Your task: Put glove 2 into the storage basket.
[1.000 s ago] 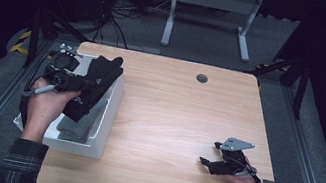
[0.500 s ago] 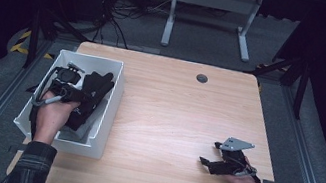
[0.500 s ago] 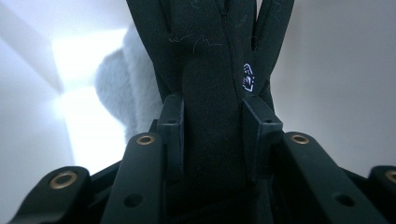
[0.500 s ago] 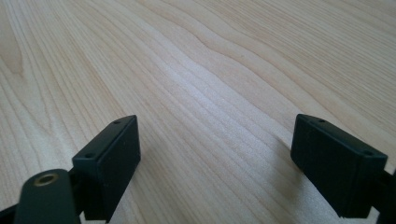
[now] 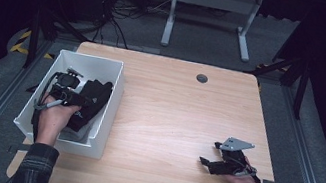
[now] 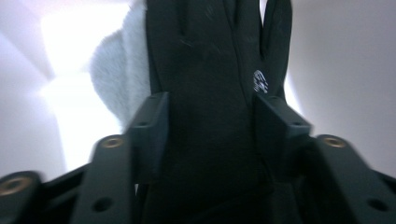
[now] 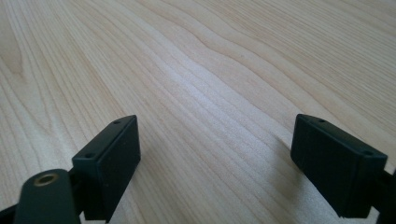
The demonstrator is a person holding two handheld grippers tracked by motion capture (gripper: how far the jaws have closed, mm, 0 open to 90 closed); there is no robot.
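A black glove [image 5: 92, 101] lies inside the white bin [image 5: 115, 94] at the table's left, partly on top of a grey fleecy item [image 6: 114, 77]. My left gripper [image 5: 77, 100] is down in the bin with the glove [image 6: 210, 70] running between its pads [image 6: 150, 126]. Its jaws have just been opening, and they now stand apart at the glove's edges without squeezing it. My right gripper [image 5: 209, 154] rests low on the wooden table [image 5: 174, 103] at the right. That gripper [image 7: 215, 149] is open, with bare wood between its fingers.
A small round grommet [image 5: 202, 78] sits near the table's far edge. Beyond the table are a grey floor, cables and a metal stand [image 5: 210, 13]. Rails run along both sides of the table.
The left hand came down from above the bin and lowered the black glove into it. Its jaws widened around the glove. The right hand stayed put.
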